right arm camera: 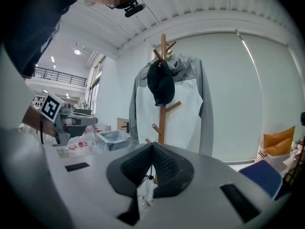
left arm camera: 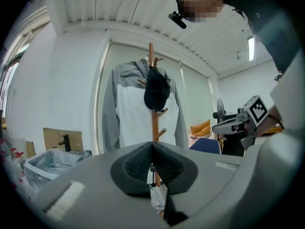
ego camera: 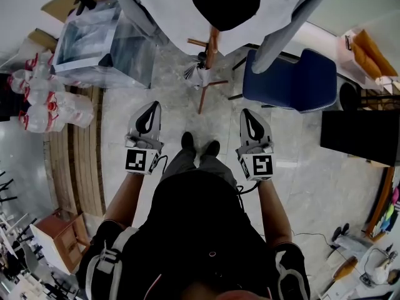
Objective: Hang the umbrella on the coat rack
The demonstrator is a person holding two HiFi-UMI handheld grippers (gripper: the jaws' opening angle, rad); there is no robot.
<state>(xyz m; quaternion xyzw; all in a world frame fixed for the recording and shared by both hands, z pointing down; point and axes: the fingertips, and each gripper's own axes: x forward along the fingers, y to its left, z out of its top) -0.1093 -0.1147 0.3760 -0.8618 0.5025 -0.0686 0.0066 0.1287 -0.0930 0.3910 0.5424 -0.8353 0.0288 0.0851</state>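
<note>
Pale stone floor (ego camera: 162, 99) runs ahead to the coat rack (ego camera: 214, 39). At its foot the umbrella (ego camera: 201, 72) stands roughly upright, far and centred. My left gripper (ego camera: 152, 107) and right gripper (ego camera: 247, 114), both closed on nothing, look equally far from it.

Bright, even indoor light; fisheye-warped, dark-vignetted edges.

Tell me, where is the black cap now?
The black cap hangs high on the wooden coat rack, over the grey-white jacket, top centre in the head view.
</note>
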